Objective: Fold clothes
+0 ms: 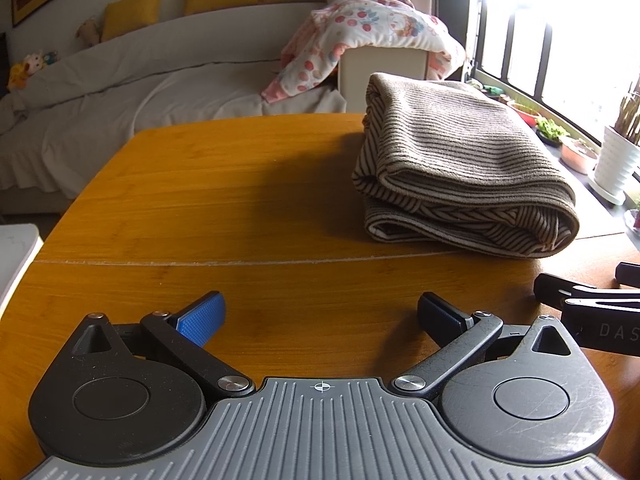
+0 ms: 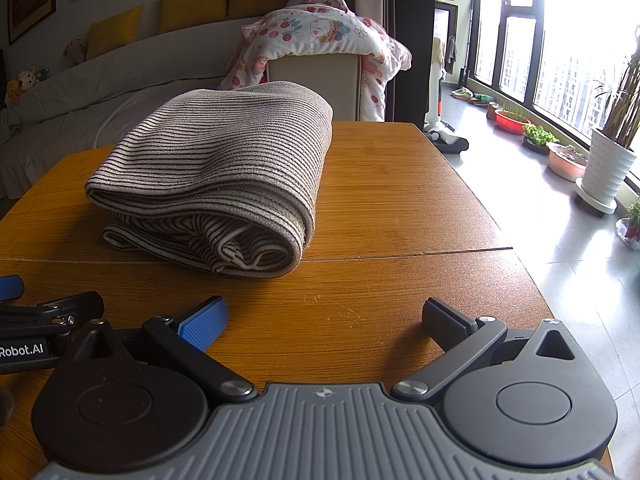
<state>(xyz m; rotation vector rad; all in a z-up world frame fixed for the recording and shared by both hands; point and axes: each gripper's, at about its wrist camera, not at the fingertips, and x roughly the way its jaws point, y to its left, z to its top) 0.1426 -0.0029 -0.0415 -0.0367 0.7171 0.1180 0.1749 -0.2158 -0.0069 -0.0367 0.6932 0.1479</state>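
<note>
A brown and cream striped garment (image 1: 460,168) lies folded in a thick bundle on the wooden table (image 1: 240,208), at the right in the left wrist view and at centre-left in the right wrist view (image 2: 216,176). My left gripper (image 1: 320,316) is open and empty, low over the table, short of the bundle and to its left. My right gripper (image 2: 324,320) is open and empty, short of the bundle and to its right. Each gripper shows at the edge of the other's view.
A grey sofa (image 1: 120,80) with yellow cushions and a floral quilt (image 1: 360,36) stands behind the table. Plant pots (image 2: 608,168) line the window at the right, over a tiled floor (image 2: 568,264). The table's right edge (image 2: 520,256) is near my right gripper.
</note>
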